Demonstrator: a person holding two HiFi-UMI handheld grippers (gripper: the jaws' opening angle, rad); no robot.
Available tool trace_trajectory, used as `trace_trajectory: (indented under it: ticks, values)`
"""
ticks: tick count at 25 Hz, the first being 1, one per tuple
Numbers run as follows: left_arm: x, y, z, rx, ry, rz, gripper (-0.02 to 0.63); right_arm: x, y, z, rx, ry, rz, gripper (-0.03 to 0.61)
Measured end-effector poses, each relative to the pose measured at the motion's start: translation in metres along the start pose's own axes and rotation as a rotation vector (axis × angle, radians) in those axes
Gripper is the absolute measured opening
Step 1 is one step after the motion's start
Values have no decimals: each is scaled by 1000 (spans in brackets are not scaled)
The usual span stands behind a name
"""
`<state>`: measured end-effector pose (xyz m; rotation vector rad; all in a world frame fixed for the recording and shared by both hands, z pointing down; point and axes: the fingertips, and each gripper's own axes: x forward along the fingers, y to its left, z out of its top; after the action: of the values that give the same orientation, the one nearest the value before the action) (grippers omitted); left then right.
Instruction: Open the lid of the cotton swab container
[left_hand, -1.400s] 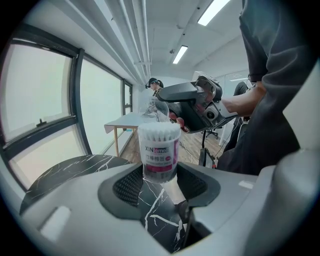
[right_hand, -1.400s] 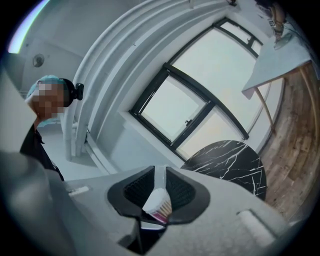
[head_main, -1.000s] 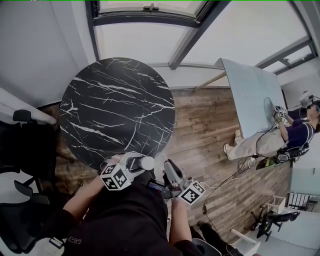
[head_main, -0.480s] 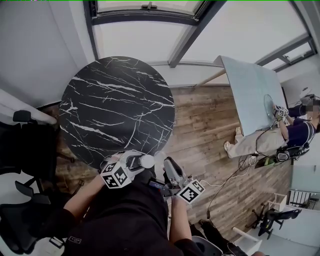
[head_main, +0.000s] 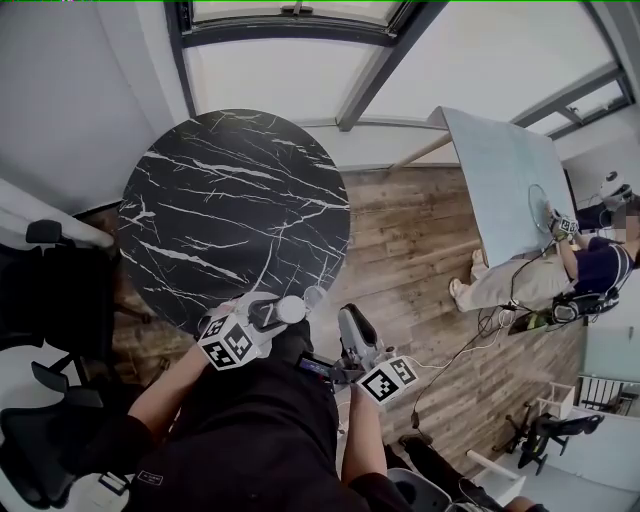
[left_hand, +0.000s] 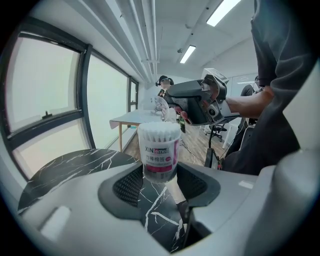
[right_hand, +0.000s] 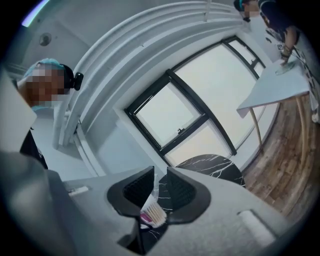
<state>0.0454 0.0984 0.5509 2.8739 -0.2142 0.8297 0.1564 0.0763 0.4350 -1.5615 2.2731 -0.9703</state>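
A: Head view, what's new?
B: Little. Your left gripper (head_main: 272, 314) and right gripper (head_main: 345, 318) sit slightly higher, bottom middle. The lid (head_main: 315, 296) stays just beside the cotton swab container (head_main: 293, 307).
A: Left gripper view?
B: You squeeze the container, mid-frame. Swab tips show.
A: Right gripper view?
B: You pinch the clear lid, low middle. It looks off, so you're nearly done.

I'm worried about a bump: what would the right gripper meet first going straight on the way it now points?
Probably the black marble table, seen through the gap of the right gripper, whose jaws pinch the clear lid. Depth is unclear; nothing nearer shows in that line.
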Motion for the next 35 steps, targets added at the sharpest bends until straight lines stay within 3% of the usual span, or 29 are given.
trace_trajectory:
  ticks: [4,11,23,28,35]
  values:
    - [-7,13,5,-15,-9,37,219,3,-3,4,-100,7,-64,76]
    - [-18,25,17,-39,-53,68,219,6,-6,5,-261,-16,-196,15]
    - [-29,31,40,-84,-132,169,219,5,-15,-17,-327,-12,-332,3]
    - [-28,38,33,-147,-128,215,219,6,-19,-31,-310,4,-349,3]
    - [-28,36,28,-159,-117,215,221,8,-15,-41,-300,18,-342,2]
